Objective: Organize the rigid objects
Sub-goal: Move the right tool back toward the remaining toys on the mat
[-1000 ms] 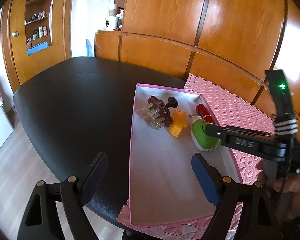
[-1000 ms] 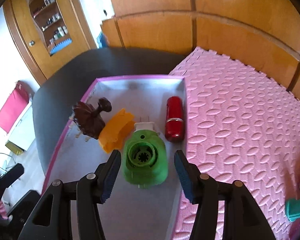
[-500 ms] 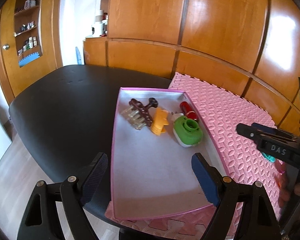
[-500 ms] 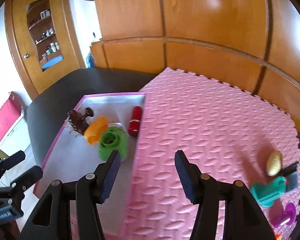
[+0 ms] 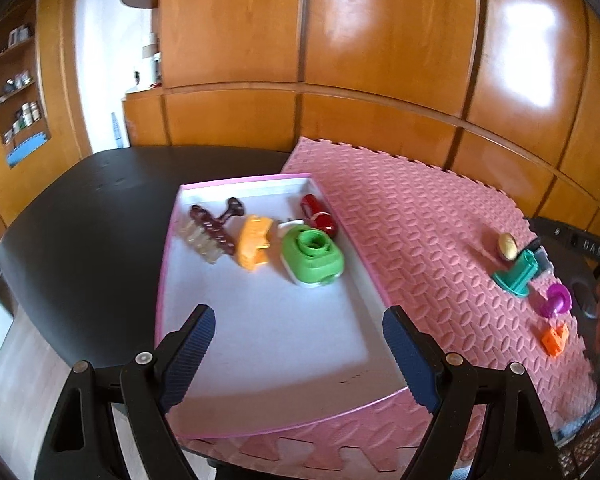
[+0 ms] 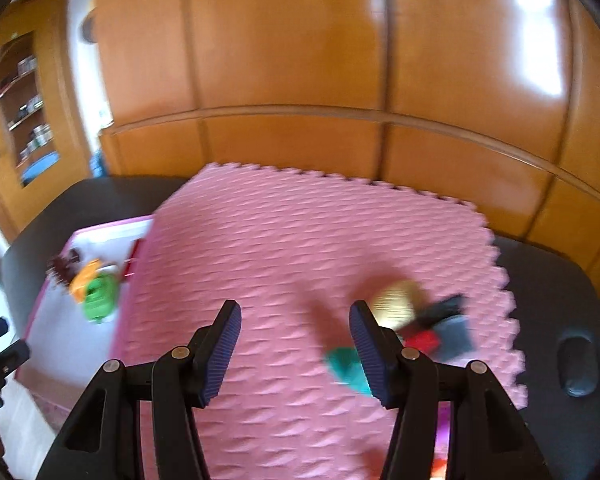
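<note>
Left tool (image 5: 296, 352) hangs over the near end of the white tray (image 5: 268, 340), jaws spread wide, nothing between them. The tray sits at the left edge of the pink foam mat (image 5: 420, 220), which covers the right part of the dark counter (image 5: 80, 220). Up at the tray's far end, four pieces in a row: a brown bristled piece (image 5: 212, 232) nearest the left rim, an orange piece (image 5: 254, 248) just beside it, a green round-topped piece (image 5: 312, 258) next, and a red cylinder (image 5: 318, 216) against the right rim.

Over to the right tool (image 6: 296, 350): it is above the mat, jaws partly apart and empty. The right wrist view is blurred. Loose pieces wait toward the mat's right edge: a gold egg shape (image 5: 508, 245), a teal piece (image 5: 518, 276) just in front of it, a magenta piece (image 5: 556, 300) and a small orange block (image 5: 554, 338) nearer the mat's near edge. In the right wrist view the teal piece (image 6: 346, 368) sits partly behind the tool's right finger (image 6: 370, 354), with a dark item (image 6: 454, 332) and something red (image 6: 422, 340) close by, too blurred to identify.
</note>
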A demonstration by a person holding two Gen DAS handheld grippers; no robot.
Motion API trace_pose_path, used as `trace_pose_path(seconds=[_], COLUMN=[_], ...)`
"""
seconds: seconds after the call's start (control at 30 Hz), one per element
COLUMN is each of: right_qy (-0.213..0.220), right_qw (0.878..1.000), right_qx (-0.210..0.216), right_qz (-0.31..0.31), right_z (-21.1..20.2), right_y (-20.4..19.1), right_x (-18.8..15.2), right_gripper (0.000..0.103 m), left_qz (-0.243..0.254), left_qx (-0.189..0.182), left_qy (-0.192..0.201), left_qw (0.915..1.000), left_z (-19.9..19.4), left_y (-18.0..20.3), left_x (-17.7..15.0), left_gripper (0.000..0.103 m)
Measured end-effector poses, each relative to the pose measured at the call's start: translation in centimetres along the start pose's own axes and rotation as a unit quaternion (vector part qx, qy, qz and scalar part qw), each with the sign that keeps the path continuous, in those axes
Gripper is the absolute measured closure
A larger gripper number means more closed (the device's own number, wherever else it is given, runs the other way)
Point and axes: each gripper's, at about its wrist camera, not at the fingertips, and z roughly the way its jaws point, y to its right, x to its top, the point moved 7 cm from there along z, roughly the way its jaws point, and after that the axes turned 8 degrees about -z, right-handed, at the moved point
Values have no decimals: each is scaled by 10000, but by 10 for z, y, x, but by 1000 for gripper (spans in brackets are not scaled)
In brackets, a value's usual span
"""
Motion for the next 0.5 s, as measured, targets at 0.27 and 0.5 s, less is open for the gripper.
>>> trace_pose_path(seconds=[0.27, 0.5], right_qy=[89, 31], right_qw=[9920, 9676], right_qx=[-949, -1366], right_qz=[822, 2122], right_z=[-9, 2], right_y=[111, 185], right_x=[-22, -61], right_gripper=[45, 45], left_qz=[408, 793], left_qx=[-210, -413], left_qy=[-82, -171], left_qw=[9989, 9959], left_z=[6, 14], left_y=[37, 78], left_x=[-1, 1], left_gripper=[17, 17])
